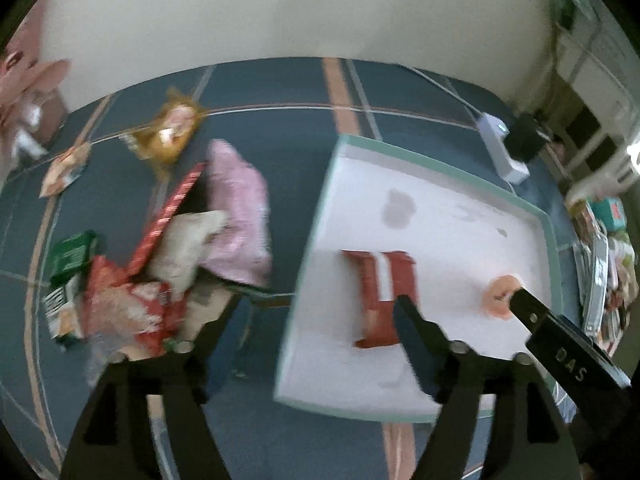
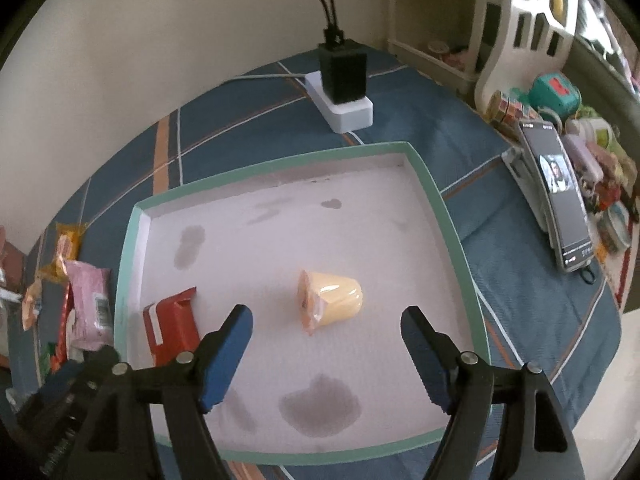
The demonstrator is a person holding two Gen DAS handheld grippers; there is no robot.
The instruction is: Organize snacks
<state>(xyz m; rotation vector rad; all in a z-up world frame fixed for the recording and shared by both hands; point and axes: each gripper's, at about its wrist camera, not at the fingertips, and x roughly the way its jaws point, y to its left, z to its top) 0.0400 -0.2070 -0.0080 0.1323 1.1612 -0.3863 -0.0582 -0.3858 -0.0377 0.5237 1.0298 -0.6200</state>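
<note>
1. Left wrist view: the left gripper (image 1: pixel 316 320) hangs with its jaws spread and nothing between the pads. One finger is over the pile of snack packets (image 1: pixel 160 264) on the blue plaid cloth (image 1: pixel 280 152), the other over the near left part of the tray.
2. The shallow white tray (image 1: pixel 320 208) with a teal rim lies right of the pile. A red packet (image 1: pixel 384 292) lies flat inside it, just beyond the right-hand finger.
3. An orange-lidded cup (image 1: pixel 500 296) lies further right in the tray, partly hidden by a black finger of the right gripper (image 1: pixel 560 344).
4. Right wrist view: the right gripper (image 2: pixel 326 332) has its jaws spread wide, pinching nothing, above the near part of the tray (image 2: pixel 440 208).
5. A yellow jelly cup (image 2: pixel 332 300) lies on its side near the tray's middle, between and just beyond the blue pads (image 2: pixel 228 352), apart from them.
6. The red packet (image 2: pixel 172 328) lies at the tray's left edge. More packets, one of them pink (image 2: pixel 90 300), lie outside on the left.
7. A white power strip (image 2: pixel 344 108) sits far, a phone (image 2: pixel 560 200) on the right.
</note>
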